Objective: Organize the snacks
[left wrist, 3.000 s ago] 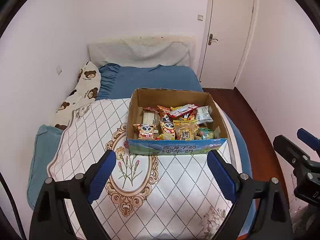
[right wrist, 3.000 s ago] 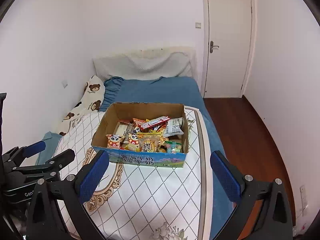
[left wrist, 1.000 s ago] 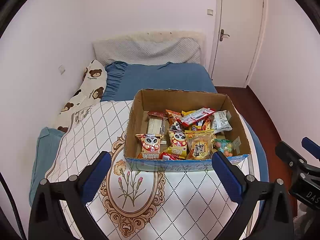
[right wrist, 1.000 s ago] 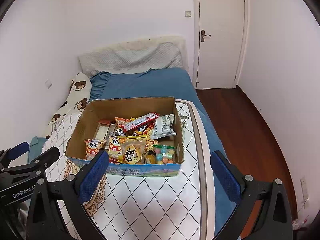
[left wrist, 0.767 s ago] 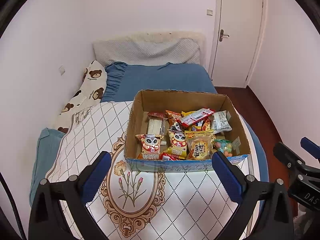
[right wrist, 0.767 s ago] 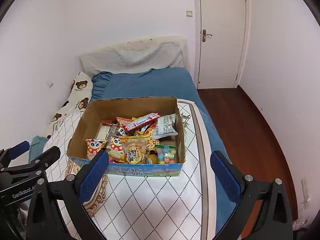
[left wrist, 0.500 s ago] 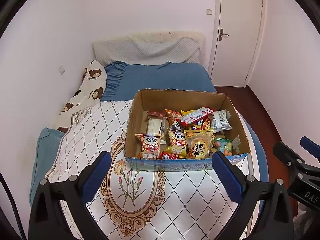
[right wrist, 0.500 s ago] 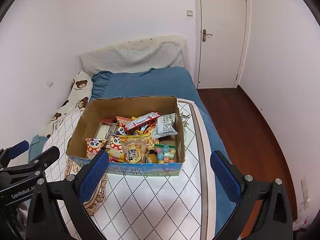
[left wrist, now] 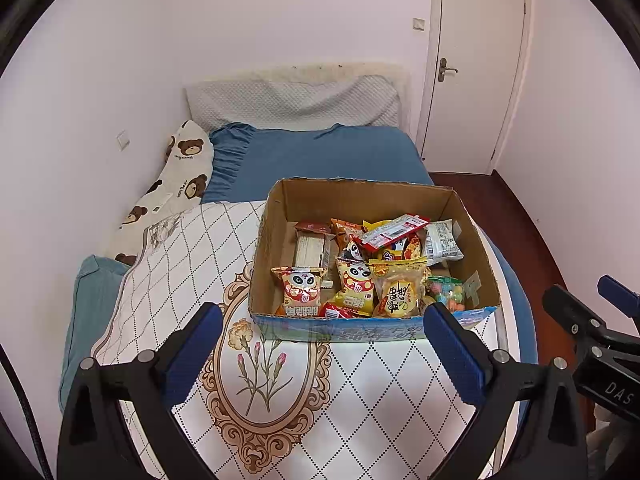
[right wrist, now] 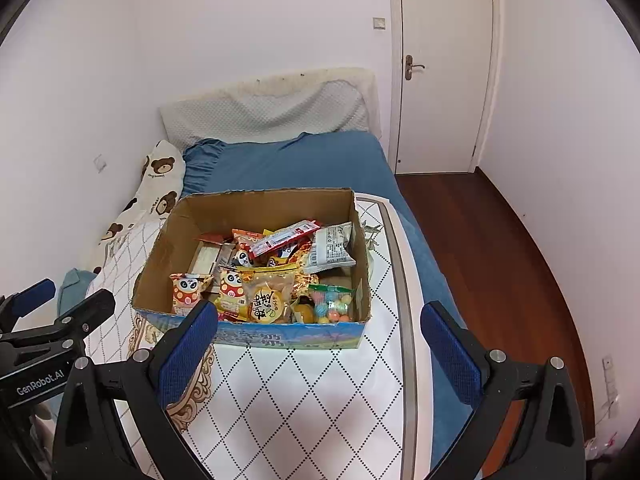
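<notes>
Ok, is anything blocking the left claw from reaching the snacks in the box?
Only the cardboard box's near wall stands between the open left claw and the snacks, so it must go over the rim. The box top is open and nothing covers them.

Both views bright, evenly lit; soft diffuse indoor light, source not visible. Shadows faint, only a soft one inside cardboard box. No glare. Focus sharp centre to mid-field, no motion blur. Strong fisheye: door and walls bowed, black vignette at corners. Slight pinkish cast, left wrist view.
</notes>
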